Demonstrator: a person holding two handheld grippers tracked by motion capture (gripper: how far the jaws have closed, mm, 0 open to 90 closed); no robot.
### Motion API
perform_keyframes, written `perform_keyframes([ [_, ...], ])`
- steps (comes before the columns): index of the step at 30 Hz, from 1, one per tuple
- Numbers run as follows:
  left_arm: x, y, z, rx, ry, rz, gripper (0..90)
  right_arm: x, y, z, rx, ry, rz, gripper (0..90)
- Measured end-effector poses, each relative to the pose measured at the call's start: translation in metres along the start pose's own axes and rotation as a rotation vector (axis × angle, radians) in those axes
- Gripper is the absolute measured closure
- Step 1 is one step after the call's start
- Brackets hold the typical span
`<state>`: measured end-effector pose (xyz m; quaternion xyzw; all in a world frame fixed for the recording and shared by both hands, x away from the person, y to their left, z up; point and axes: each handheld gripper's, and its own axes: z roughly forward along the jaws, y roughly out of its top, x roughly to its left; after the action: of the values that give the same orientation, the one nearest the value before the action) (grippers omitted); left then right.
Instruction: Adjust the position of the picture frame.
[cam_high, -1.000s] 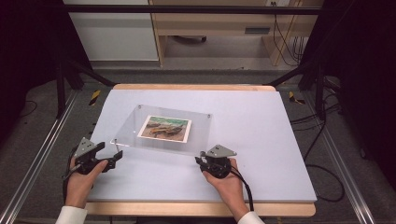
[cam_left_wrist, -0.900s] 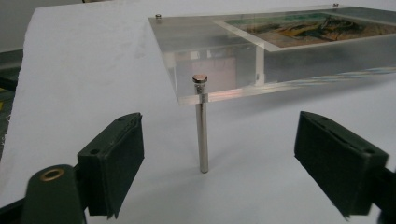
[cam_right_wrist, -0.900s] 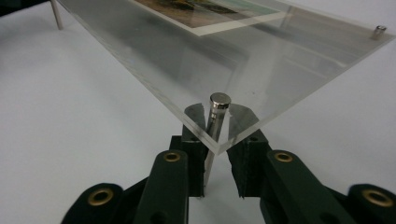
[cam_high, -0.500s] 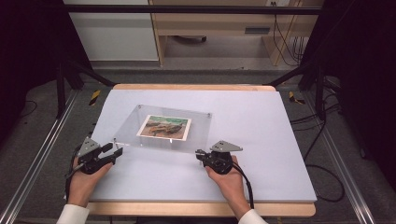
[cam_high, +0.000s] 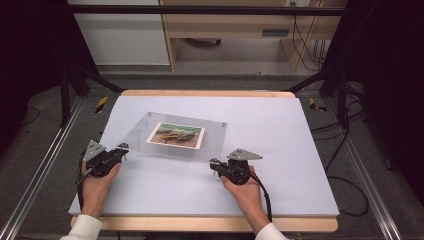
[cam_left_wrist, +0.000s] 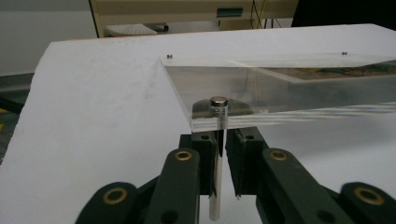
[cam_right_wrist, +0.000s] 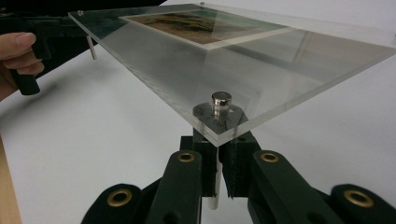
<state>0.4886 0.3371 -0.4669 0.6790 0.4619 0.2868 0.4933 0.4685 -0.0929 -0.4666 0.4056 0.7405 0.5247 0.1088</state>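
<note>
A clear acrylic photo frame (cam_high: 215, 137) holding a landscape picture (cam_high: 176, 135) lies mid-table with its near edge raised off the white mat. My left gripper (cam_high: 121, 148) is shut on the metal corner pin (cam_left_wrist: 217, 140) at the frame's near left corner. My right gripper (cam_high: 214, 163) is shut on the pin (cam_right_wrist: 220, 105) at the near right corner. In the left gripper view the jaws of that gripper (cam_left_wrist: 218, 161) pinch the pin's shaft just under the plate. The right gripper (cam_right_wrist: 218, 165) grips the same way, and the other hand (cam_right_wrist: 16, 51) shows beyond it.
The white mat (cam_high: 280, 130) covers a wooden table (cam_high: 210, 223) whose edge shows at front and back. Metal rails (cam_high: 45, 165) run along both sides. A cabinet (cam_high: 120, 35) and cables (cam_high: 305, 45) lie beyond the far edge.
Both grippers have edged slightly forward at the frame's near corners. The frame's near edge looks a little higher than a second ago.
</note>
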Motion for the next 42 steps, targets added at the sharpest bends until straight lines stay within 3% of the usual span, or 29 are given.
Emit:
perform_keyframes([
  [4,0.003,0.001,-0.001,0.001,-0.018,-0.035,84.2,0.003,0.000,0.000,-0.017,-0.026,-0.018,83.1],
  [13,-0.002,0.006,-0.005,0.009,-0.027,-0.051,84.4,0.005,0.004,0.005,-0.063,-0.079,-0.032,84.0],
  [22,-0.006,0.006,0.005,0.053,-0.028,-0.027,76.6,0.004,0.003,0.006,-0.026,-0.092,-0.016,84.4],
  [23,-0.006,0.006,0.005,0.050,-0.028,-0.030,76.6,0.004,0.003,0.006,-0.026,-0.092,-0.016,84.4],
  [25,0.000,0.007,0.003,0.037,-0.052,-0.085,83.8,0.005,0.004,0.005,-0.017,-0.116,-0.026,82.2],
  [27,-0.002,0.008,0.001,0.044,-0.051,-0.083,84.2,0.007,0.005,0.004,-0.020,-0.135,-0.026,83.7],
  [28,-0.007,0.013,-0.002,0.047,-0.048,-0.075,84.3,0.009,0.009,0.001,-0.015,-0.157,-0.041,83.7],
  [34,-0.026,0.025,-0.016,0.038,-0.057,-0.031,84.4,0.004,0.021,-0.014,-0.044,-0.187,-0.049,83.0],
  [42,-0.048,0.034,-0.021,0.028,-0.074,-0.061,84.3,-0.005,0.033,-0.040,-0.082,-0.191,-0.057,82.6],
])
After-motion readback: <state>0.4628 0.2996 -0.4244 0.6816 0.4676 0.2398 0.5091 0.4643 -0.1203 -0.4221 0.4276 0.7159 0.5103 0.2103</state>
